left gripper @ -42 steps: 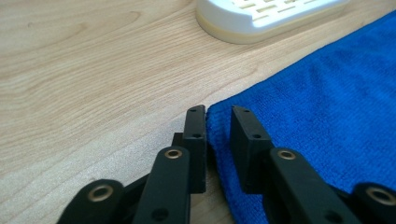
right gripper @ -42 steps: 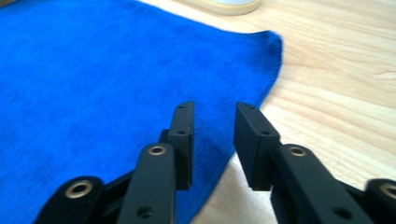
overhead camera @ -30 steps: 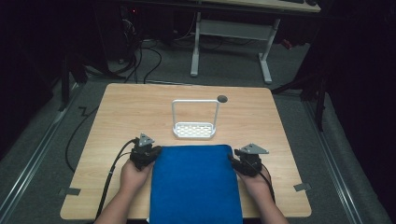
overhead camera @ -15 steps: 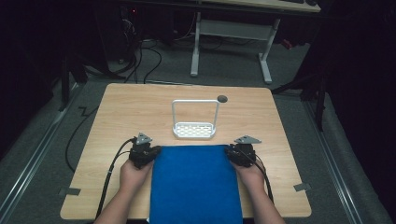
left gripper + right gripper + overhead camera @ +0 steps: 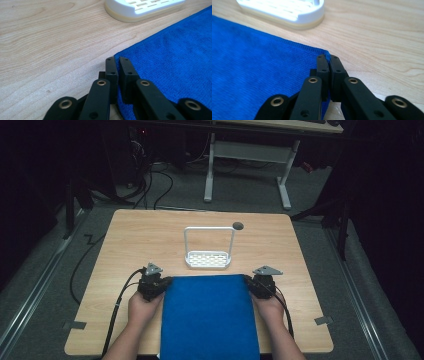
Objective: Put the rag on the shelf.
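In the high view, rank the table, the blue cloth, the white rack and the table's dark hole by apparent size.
1. Table, largest by far.
2. Blue cloth, covering much of the near middle and reaching past the table's near edge.
3. White rack, base and wire hoop together.
4. Dark hole, smallest.
No close calls in this view.

White rack (image 5: 208, 254) with its tall handle loop is standing just ahead of the blue cloth (image 5: 209, 315), blocking my straight path forward down the middle. Bare table (image 5: 140, 240) is lying open left and right of it, so I'm seeing free room ahead of my left gripper (image 5: 161, 283) and right gripper (image 5: 251, 284).
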Tool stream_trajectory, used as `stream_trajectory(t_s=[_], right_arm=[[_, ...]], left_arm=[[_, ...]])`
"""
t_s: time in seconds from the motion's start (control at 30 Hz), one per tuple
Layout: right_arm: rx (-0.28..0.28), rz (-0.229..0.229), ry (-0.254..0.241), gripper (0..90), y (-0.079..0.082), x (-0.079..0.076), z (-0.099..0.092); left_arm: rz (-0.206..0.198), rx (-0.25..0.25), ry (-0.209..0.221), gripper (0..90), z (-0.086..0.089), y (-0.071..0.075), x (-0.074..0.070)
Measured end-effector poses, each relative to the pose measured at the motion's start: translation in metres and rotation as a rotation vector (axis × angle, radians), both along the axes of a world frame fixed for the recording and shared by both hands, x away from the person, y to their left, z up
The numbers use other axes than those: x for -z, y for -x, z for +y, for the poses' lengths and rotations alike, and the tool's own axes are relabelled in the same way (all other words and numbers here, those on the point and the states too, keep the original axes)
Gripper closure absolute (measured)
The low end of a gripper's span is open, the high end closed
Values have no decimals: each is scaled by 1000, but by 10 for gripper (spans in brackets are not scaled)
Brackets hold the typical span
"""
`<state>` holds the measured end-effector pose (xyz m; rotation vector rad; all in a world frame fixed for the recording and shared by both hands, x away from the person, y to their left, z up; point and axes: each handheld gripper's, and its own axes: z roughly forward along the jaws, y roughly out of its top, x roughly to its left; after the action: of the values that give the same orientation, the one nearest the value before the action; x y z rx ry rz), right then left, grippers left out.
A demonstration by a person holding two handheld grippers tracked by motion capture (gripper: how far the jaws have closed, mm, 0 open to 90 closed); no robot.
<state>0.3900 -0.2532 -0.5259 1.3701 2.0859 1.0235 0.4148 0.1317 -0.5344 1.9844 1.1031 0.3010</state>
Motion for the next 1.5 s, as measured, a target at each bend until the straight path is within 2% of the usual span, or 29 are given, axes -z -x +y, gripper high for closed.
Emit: stream_trajectory(t_s=[0.1, 0.2, 0.23, 0.27, 0.3, 0.33, 0.37, 0.4, 0.47, 0.53, 0.63, 0.67, 0.7, 0.83, 0.87, 0.9, 0.93, 1.07, 1.23, 1.37, 1.4, 1.47, 1.5], right_arm=[[-7, -27, -12, 888, 5, -5, 0], [-10, -57, -29, 888, 12, -12, 0], [-11, -71, -36, 888, 14, -14, 0], [-11, -84, -47, 888, 17, -17, 0], [-11, -84, -47, 888, 17, -17, 0], [-20, -110, -56, 888, 22, -22, 0], [-20, -110, -56, 888, 22, -22, 0], [-22, -129, -73, 887, 26, -27, -1], [-22, -149, -87, 887, 31, -33, -1], [-23, -175, -92, 887, 34, -37, -1], [-23, -198, -104, 887, 37, -42, -1], [-23, -198, -104, 887, 37, -42, -1], [-23, -215, -120, 887, 39, -45, -1], [-27, -251, -128, 887, 43, -53, 1], [-27, -261, -132, 887, 44, -55, 1], [-27, -273, -133, 887, 45, -57, 2], [-29, -285, -136, 887, 47, -59, 2], [-26, -328, -148, 887, 51, -68, 4], [-17, -385, -147, 888, 57, -80, 8], [-18, -423, -169, 888, 63, -91, 11], [-24, -432, -169, 888, 65, -94, 11], [-32, -456, -173, 888, 68, -101, 12], [-32, -456, -173, 888, 68, -101, 12]], left_arm=[[-15, -5, 24, 869, 2, 4, -2], [-70, -16, 45, 873, 4, 11, -10], [-70, -16, 45, 875, 4, 11, -10], [-101, -16, 64, 874, 6, 15, -15], [-101, -16, 64, 874, 6, 15, -15], [-131, -14, 80, 874, 8, 18, -20], [-131, -14, 80, 874, 8, 18, -20], [-169, -19, 91, 874, 9, 23, -26], [-203, -23, 115, 874, 11, 27, -32], [-222, -25, 147, 874, 12, 29, -37], [-253, -36, 170, 874, 15, 33, -43], [-253, -36, 170, 874, 15, 33, -43], [-275, -47, 180, 875, 16, 36, -47], [-303, -54, 193, 875, 19, 39, -54], [-323, -55, 203, 875, 19, 42, -59], [-323, -55, 203, 875, 19, 42, -59], [-347, -58, 214, 875, 20, 45, -65], [-401, -59, 241, 875, 20, 53, -78], [-460, -43, 244, 875, 17, 63, -93], [-506, -37, 266, 876, 14, 71, -105], [-506, -37, 266, 876, 14, 71, -105], [-544, -30, 266, 877, 13, 76, -116], [-544, -30, 266, 878, 13, 76, -116]])
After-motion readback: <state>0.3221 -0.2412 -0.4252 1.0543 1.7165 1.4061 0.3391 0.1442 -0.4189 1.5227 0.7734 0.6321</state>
